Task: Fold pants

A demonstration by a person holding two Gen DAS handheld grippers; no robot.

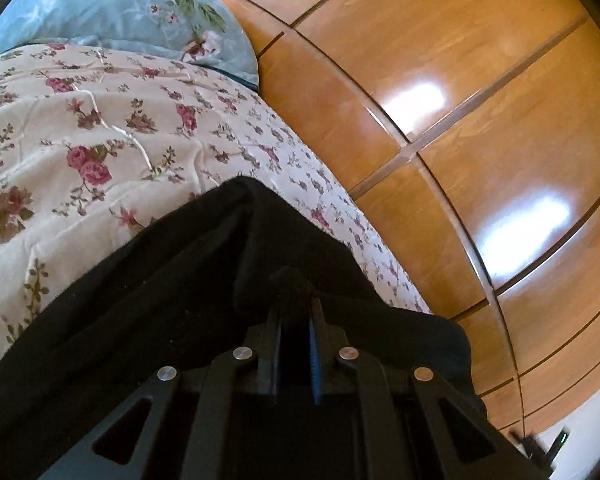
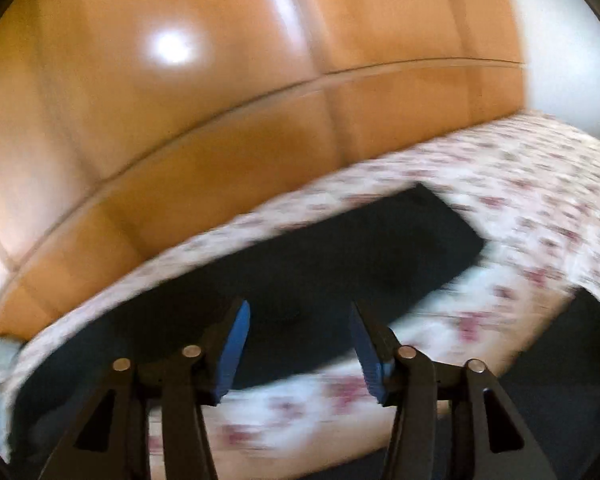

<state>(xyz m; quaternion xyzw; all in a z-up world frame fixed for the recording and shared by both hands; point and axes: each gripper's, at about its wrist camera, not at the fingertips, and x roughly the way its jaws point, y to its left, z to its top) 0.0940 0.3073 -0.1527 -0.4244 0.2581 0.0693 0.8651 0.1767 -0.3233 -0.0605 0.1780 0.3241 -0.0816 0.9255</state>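
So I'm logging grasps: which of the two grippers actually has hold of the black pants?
The left gripper: its jaws are pinched shut on a bunched fold of the black pants. The right gripper is open, holding nothing.

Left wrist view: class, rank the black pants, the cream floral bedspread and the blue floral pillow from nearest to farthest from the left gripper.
1. Black pants: pinched in the left gripper, so touching it.
2. Cream floral bedspread: under the pants, spreading ahead and to the left.
3. Blue floral pillow: farthest, at the top left, beside the wooden wardrobe.
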